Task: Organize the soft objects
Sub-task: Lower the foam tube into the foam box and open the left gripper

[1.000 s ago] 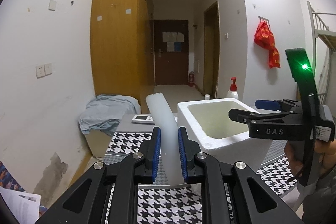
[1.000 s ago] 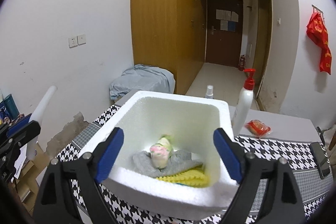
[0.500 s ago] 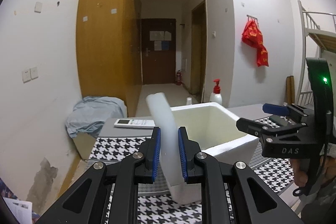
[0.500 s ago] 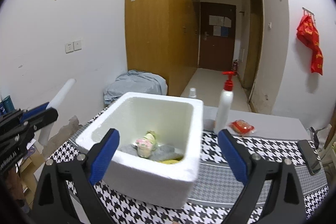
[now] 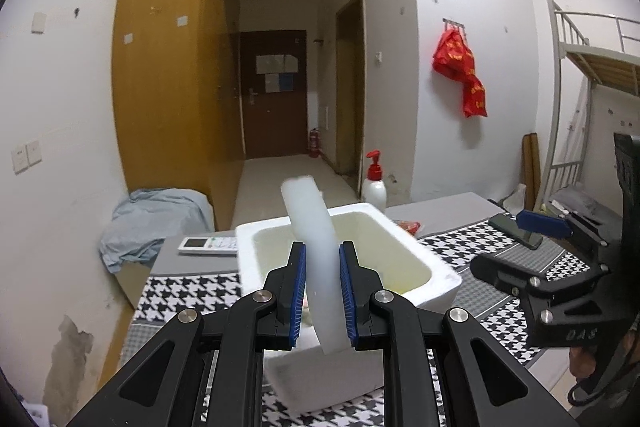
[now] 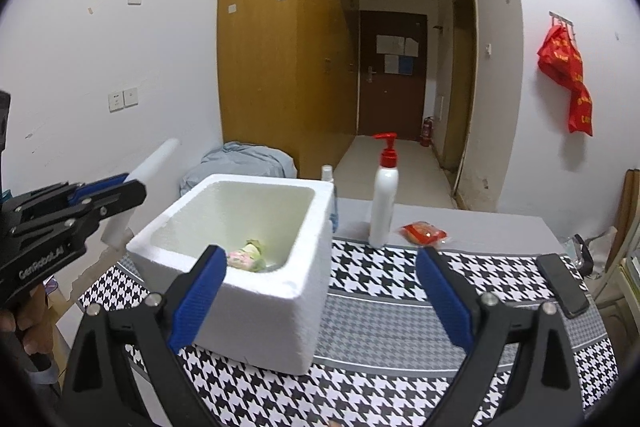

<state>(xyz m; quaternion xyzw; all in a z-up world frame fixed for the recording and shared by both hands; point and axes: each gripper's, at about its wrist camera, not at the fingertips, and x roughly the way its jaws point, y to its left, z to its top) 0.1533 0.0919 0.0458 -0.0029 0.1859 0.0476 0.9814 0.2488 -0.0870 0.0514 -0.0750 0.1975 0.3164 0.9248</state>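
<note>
The worktop [image 6: 400, 311] is covered by a black-and-white houndstooth cloth [image 6: 380, 275]. On it are set a white foam box [image 6: 256, 303], a pump bottle [image 6: 384, 203], a red packet [image 6: 424, 231], a phone [image 6: 562, 285] and a remote control [image 5: 208, 245].

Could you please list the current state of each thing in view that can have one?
left gripper: shut on the foam slab
foam slab: held tilted, off the table
right gripper: open, holding nothing
foam box: uncovered, soft items inside
pump bottle: upright on the table
phone: lying flat, screen dark
</note>
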